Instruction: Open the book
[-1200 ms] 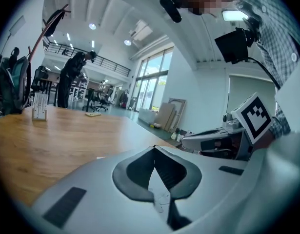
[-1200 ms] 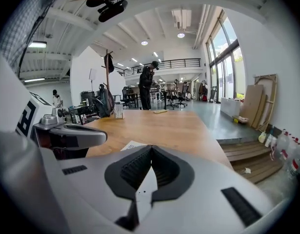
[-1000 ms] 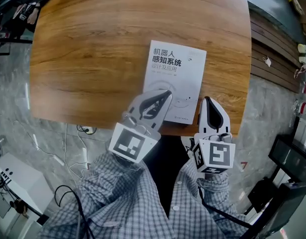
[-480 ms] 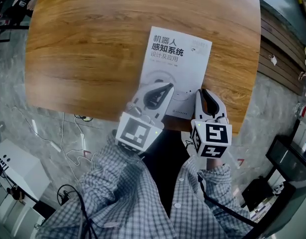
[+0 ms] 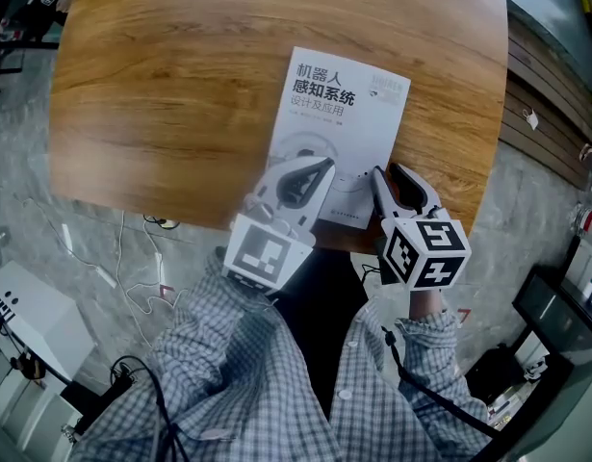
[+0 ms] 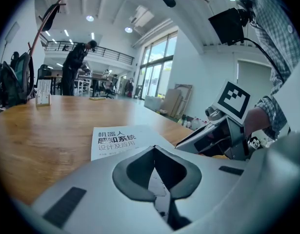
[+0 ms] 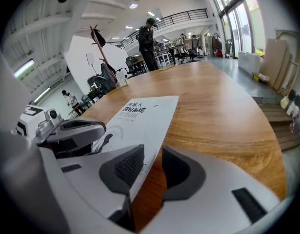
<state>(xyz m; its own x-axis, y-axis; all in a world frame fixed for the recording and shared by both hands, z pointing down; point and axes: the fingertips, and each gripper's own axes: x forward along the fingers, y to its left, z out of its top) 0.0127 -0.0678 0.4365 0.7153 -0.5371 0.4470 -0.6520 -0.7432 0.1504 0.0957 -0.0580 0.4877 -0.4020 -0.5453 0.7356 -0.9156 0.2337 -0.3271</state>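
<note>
Wooden tabletop (image 5: 180, 85) spreads far and left of the closed book (image 5: 339, 114) by its near edge. Left tool (image 5: 320, 168) pinched together, empty; the right gripper view shows right tool (image 5: 385, 171) jaws parted astride the book's near right edge.

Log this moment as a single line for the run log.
book: closed, flat on table | left tool: shut, empty, over book's near edge | right tool: open, book's right edge between jaws

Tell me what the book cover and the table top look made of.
The book: paper or thin card, white printed cover with a faint sheen; likely a softcover. The table: wood or wood-look laminate, warm brown with streaky grain and a smooth satin finish; which of the two cannot be told.
</note>
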